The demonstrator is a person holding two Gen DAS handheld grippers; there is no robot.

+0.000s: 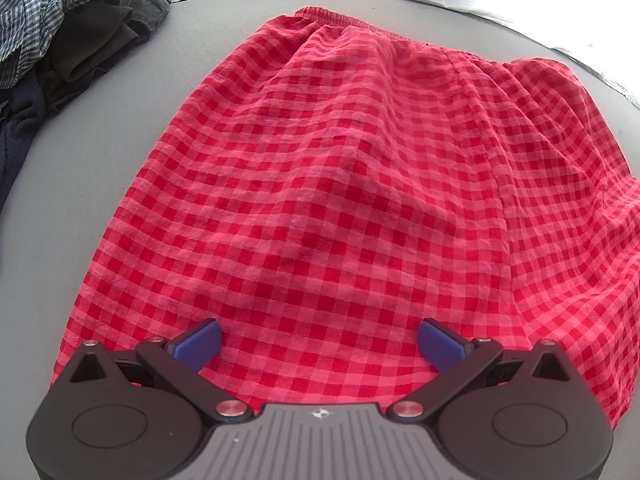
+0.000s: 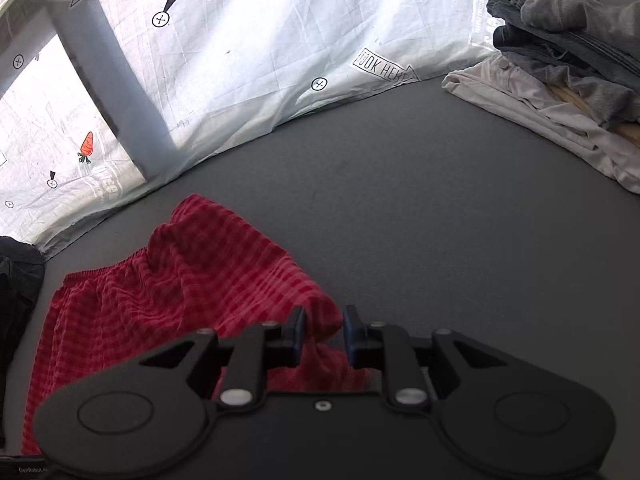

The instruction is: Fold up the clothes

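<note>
Red checked shorts lie spread on the grey counter

Shorts [image 1: 344,184] in red gingham lie flat on the grey counter [image 1: 120,128], their long axis running away from the left tongs [image 1: 320,344]: the gathered elastic waistband is at the far end, the hem at the near end, right under the left tongs. Those tongs stand wide open above the hem, blue pads [image 1: 200,346] well apart and pressing on nothing.

Over in the right wrist view, the right tongs [image 2: 323,336] have a bunched corner of the same shorts [image 2: 168,280] between their blue pads [image 2: 350,334]. The jaws are narrow, with a small gap showing beside the cloth, so I cannot tell whether they pinch it. That corner is lifted and rumpled.

A heap of dark and plaid clothes [image 1: 60,32] sits at the far left of the counter. Another stack of grey and cream garments [image 2: 560,68] sits at the far right, by a printed white sheet [image 2: 260,40].
</note>
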